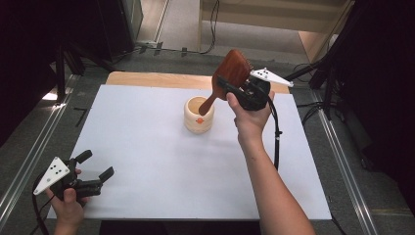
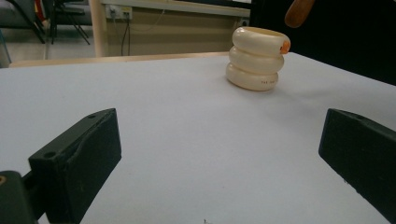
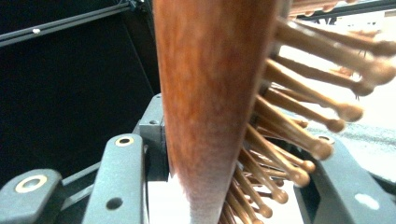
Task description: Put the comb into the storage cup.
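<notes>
The wooden hairbrush (image 1: pixel 230 73) is held tilted above the cream ribbed holder (image 1: pixel 198 115) at the middle of the white tabletop (image 1: pixel 147 161), its handle tip at the holder's mouth, its head clamped between the fingers of the right gripper (image 1: pixel 240 88). The insertion step is judged to be in hand (bristles face the gripper body); next, the handle should be lowered straight into the opening. The left gripper (image 1: pixel 95 166) is kept wide and empty at the near left corner.

hairbrush (image 3: pixel 210 93) blurred, cut off top and bottom

Reddish polished wooden hairbrush (image 1: pixel 231 73); glossy cream holder (image 1: pixel 198 115); matt white table (image 1: pixel 147 161).
</notes>
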The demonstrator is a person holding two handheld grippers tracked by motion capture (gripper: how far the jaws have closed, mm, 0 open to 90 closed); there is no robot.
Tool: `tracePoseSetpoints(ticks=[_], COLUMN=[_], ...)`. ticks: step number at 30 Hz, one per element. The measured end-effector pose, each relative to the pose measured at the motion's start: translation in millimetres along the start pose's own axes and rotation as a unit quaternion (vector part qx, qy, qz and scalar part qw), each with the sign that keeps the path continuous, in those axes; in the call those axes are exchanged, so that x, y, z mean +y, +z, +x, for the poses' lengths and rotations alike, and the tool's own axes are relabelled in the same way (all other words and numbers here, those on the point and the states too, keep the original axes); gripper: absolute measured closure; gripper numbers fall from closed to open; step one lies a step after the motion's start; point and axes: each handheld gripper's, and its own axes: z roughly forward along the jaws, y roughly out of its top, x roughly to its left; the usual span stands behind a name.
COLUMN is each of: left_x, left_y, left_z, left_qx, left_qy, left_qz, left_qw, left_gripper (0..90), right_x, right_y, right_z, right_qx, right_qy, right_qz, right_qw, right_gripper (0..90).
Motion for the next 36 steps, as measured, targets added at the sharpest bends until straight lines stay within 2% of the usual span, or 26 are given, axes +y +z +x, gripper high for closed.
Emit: tracePoseSetpoints(ticks=[5,15,22,36], left_x=[0.1,0.1,0.2,0.2], left_y=[-0.4,-0.5,-0.5,0.0], left_z=[-0.5,-0.5,-0.3,-0.1], left_qx=[0.001,0.001,-0.001,-0.002], left_qy=[0.002,0.002,0.002,0.002], left_qz=[-0.002,-0.002,-0.002,-0.001], left_qw=[1.0000,1.0000,1.0000,1.0000], left_gripper=[0.0,0.0,0.0,0.0], right_x=[1.2,0.4,-7.8,-26.3], right_y=[6.9,22.5,28.3,43.6], right_z=[-0.3,-0.4,-2.8,-9.5], right_qx=[0.006,-0.003,-0.008,-0.013], right_qy=[-0.002,-0.011,-0.014,-0.016], right_qz=[-0.001,0.007,-0.005,0.010], right_qw=[1.0000,0.9999,0.9999,0.9997], right_gripper=[50.7,50.7,50.6,50.4])
